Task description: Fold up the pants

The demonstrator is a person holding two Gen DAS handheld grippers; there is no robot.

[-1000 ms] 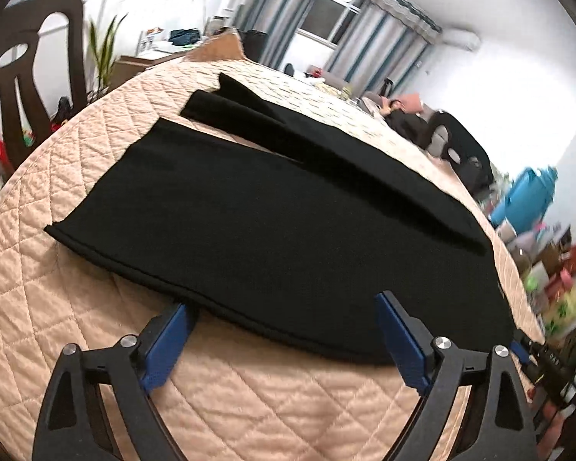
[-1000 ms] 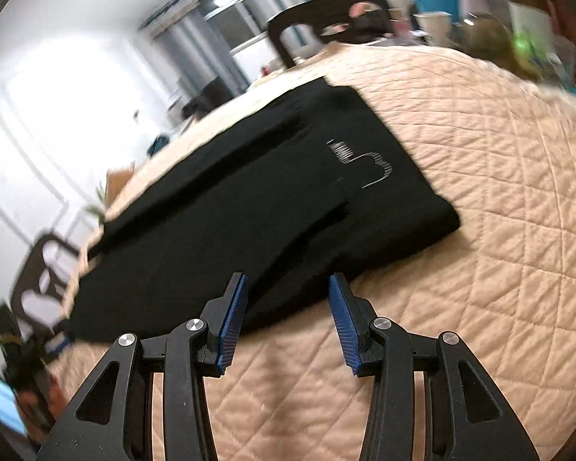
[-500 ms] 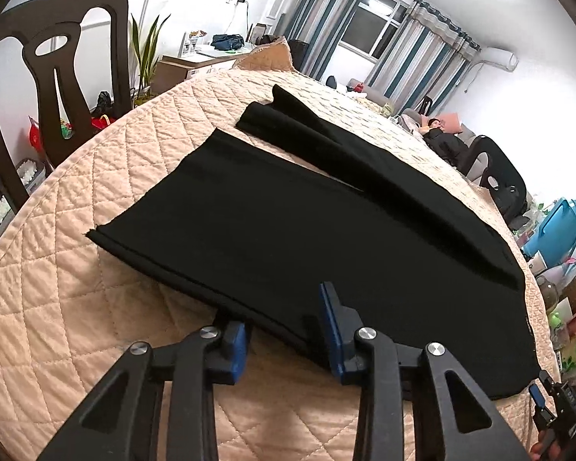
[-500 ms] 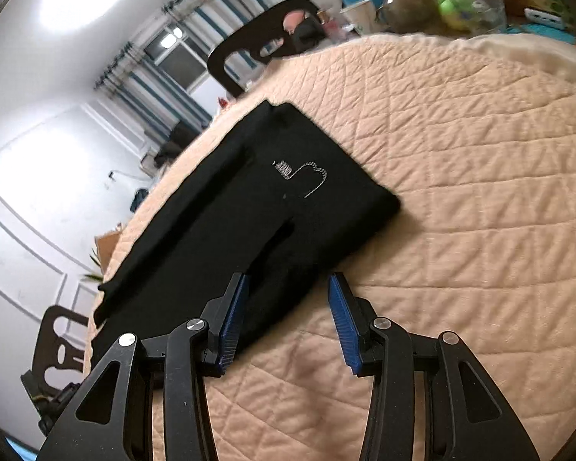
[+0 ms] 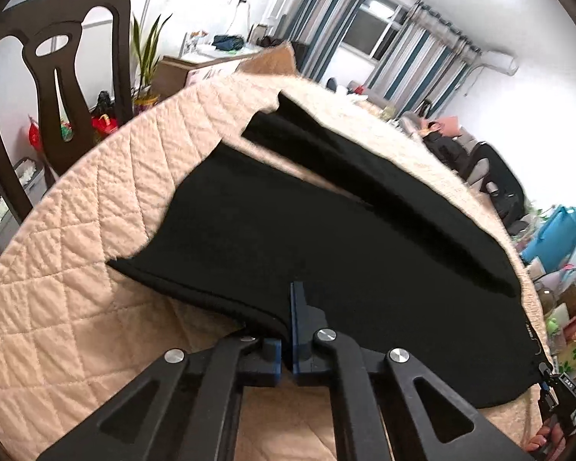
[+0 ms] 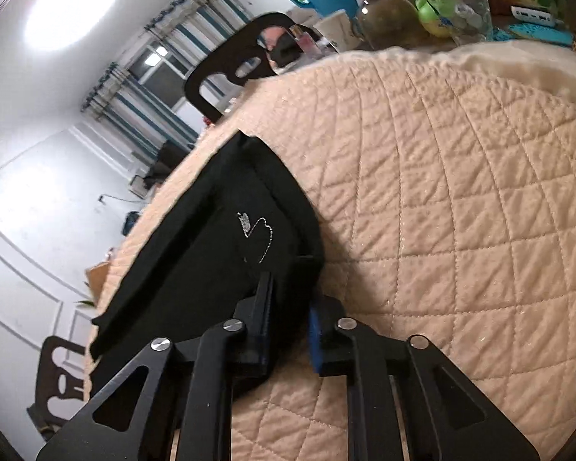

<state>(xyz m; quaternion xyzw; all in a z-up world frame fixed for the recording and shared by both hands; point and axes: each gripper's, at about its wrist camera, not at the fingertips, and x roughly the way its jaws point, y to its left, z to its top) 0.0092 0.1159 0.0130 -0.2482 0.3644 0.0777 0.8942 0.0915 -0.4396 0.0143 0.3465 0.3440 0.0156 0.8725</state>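
Black pants [image 5: 326, 238] lie on the quilted surface [image 5: 76, 326]. The left hand-held gripper [image 5: 288, 330] pinches the near leg edge and the right hand-held gripper [image 6: 288, 319] clamps the waist end, probably to lift this side for folding.

Matt black knit cloth for the pants [image 5: 326, 238], soft and lint-free, with a thin line of pale stitched embroidery [image 6: 257, 230] catching light. Quilted peach fabric over the worktop [image 5: 76, 269], diamond-stitched, puffy and slightly crinkled, faintly glinting in the right wrist view. Matt black plastic on the left hand-held gripper [image 5: 288, 330] and right hand-held gripper [image 6: 288, 307], with blue ribbed pads [image 6: 315, 342] and shiny metal screw heads. Dark glossy wood on the chair [image 5: 57, 77] at upper left.
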